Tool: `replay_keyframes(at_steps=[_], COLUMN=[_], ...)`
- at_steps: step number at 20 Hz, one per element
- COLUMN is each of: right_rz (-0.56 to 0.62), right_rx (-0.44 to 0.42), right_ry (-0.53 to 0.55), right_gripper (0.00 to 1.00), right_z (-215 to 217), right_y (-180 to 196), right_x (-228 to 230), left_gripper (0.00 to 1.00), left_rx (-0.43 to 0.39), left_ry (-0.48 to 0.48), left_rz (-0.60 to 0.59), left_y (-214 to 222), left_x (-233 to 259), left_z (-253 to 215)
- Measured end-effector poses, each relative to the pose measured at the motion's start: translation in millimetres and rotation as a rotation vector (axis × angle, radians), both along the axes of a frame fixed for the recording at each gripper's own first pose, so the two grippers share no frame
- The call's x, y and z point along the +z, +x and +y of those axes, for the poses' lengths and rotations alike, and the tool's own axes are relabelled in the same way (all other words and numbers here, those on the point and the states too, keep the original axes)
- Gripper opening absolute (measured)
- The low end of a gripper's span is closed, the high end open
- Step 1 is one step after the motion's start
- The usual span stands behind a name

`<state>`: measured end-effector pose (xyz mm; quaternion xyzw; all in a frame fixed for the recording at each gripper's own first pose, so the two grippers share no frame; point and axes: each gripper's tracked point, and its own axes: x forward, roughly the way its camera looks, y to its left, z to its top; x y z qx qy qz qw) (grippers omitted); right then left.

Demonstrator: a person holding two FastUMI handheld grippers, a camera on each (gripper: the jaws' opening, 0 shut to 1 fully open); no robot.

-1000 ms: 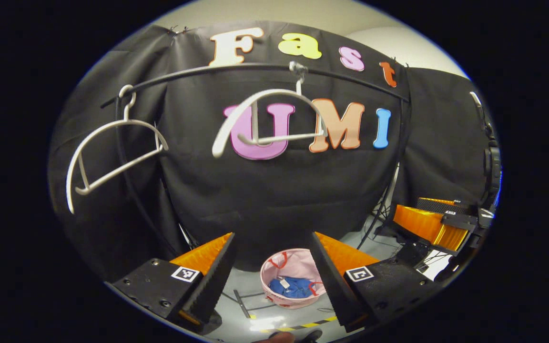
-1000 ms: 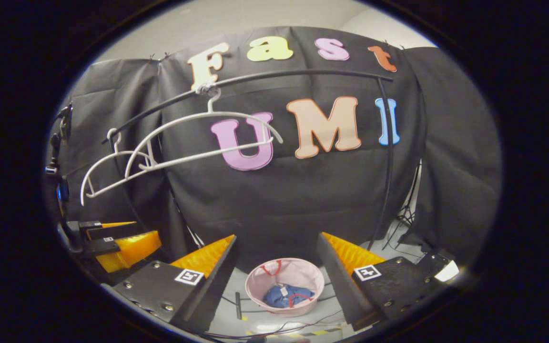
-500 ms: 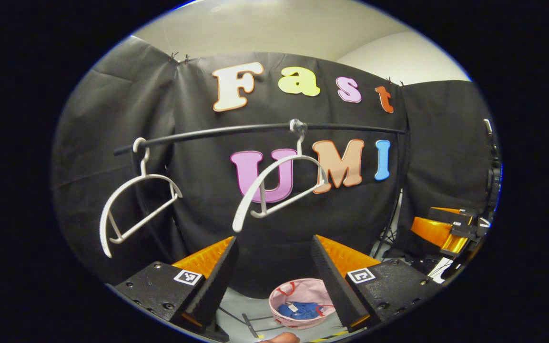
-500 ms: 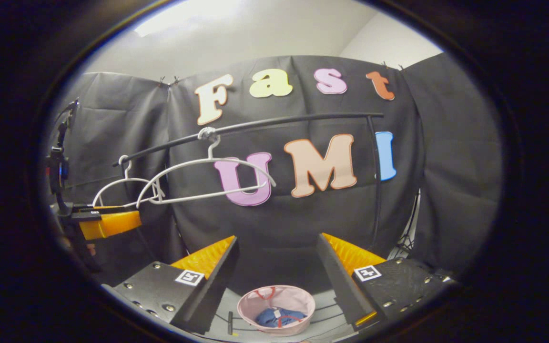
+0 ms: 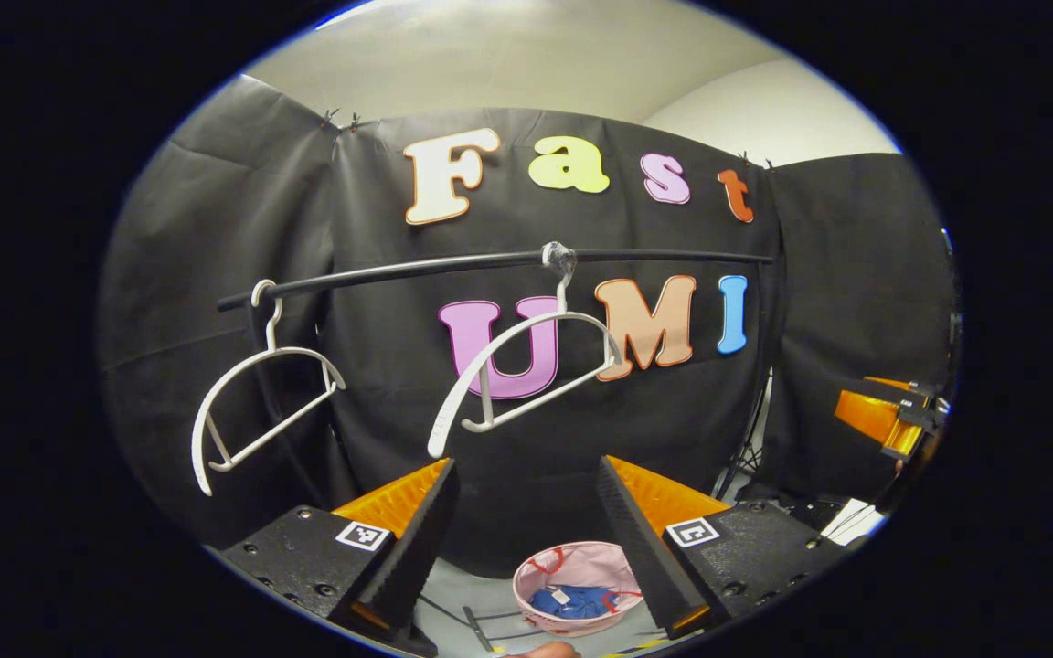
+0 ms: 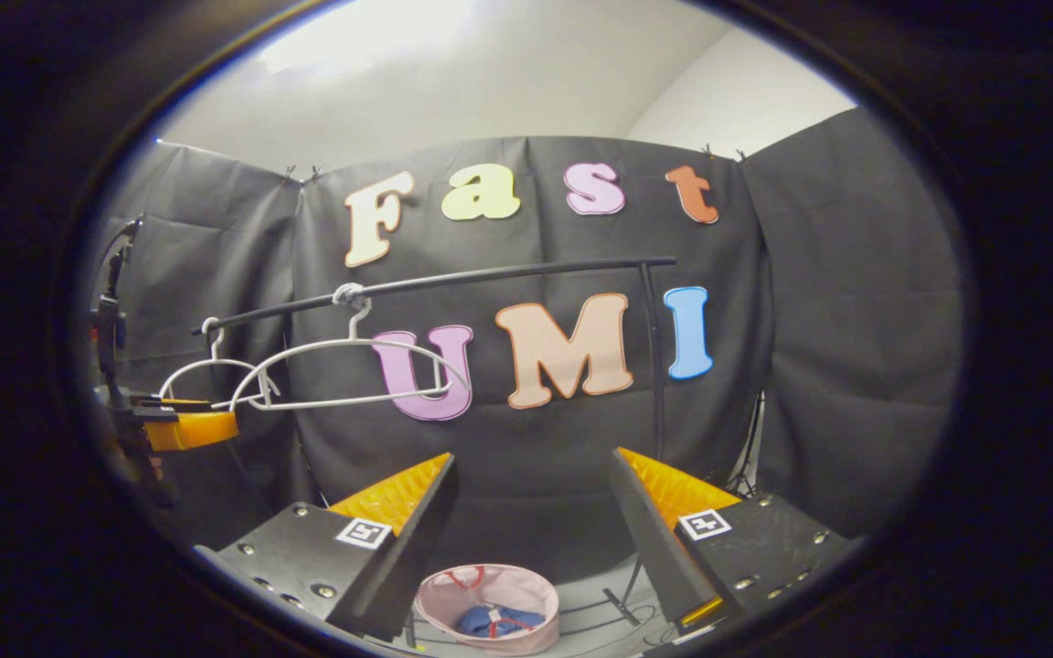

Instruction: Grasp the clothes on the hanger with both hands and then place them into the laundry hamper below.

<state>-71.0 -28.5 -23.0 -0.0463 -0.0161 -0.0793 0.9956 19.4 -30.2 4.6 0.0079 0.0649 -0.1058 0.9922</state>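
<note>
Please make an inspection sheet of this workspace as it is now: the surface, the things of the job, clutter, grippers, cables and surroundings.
Surface: pale floor under the rail.
Job's things: pink laundry hamper on the floor, blue clothes inside it; two white hangers hang bare on the black rail.
Clutter: nothing seen.
Grippers: left gripper open, holding nothing; right gripper open, holding nothing. Both are above the hamper.
Cables: dark cables lie on the floor near the hamper.
Surroundings: black cloth wall behind the rail, pale room wall above it.
</note>
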Motion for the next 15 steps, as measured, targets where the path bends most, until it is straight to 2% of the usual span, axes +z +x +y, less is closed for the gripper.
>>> replay_keyframes(at_steps=[1, 2, 4, 5, 6, 8, 9, 10, 13, 14, 15], right_rz=[-0.002, 0.001, 0.013, 0.017, 0.021, 0.03, 0.034, 0.036, 0.042, 0.048, 0.052], right_rx=[0.006, 0.012, 0.022, 0.03, 0.037, 0.042, 0.047, 0.052, 0.058, 0.059, 0.057], right_ry=[-0.006, -0.014, -0.023, -0.028, -0.037, -0.049, -0.048, -0.045, -0.034, -0.032, -0.031], right_gripper=[0.93, 0.99, 0.98, 0.99, 0.99, 0.99, 0.99, 0.99, 0.99, 0.93, 0.93], right_z=[0.4, -1.0, -5.0, -6.4, -7.9, -12.5, -14.1, -15.0, -18.1, -16.8, -16.4], right_y=[-1.3, -2.0, -1.7, -2.1, -1.3, -0.1, 2.1, 3.3, 8.4, 8.6, 10.0], right_x=[0.2, 0.9, -2.2, -3.9, -4.7, -6.8, -8.6, -9.9, -15.6, -18.0, -20.6], left_gripper=[0.94, 0.94, 0.96, 0.92, 0.96, 0.96, 0.92, 1.0, 1.0, 1.0, 1.0], left_rx=[-0.004, -0.004, -0.006, -0.004, -0.014, -0.034, -0.028, -0.022, -0.044, -0.059, -0.07], left_ry=[0.017, 0.028, 0.036, 0.039, 0.037, 0.033, 0.051, 0.067, 0.089, 0.09, 0.091], left_rz=[0.006, 0.01, 0.015, 0.02, 0.023, 0.031, 0.034, 0.032, 0.023, 0.025, 0.022], left_y=[0.4, -1.0, -1.8, -1.6, -2.7, -4.2, -2.8, -5.0, -6.2, -6.5, -5.4], left_x=[-1.7, -4.1, -4.8, -4.8, -4.6, -4.2, -4.3, -2.5, -2.6, -4.4, -5.3], left_z=[-3.4, -5.4, -10.4, -12.8, -17.2, -24.9, -24.3, -23.5, -29.5, -31.0, -32.2])
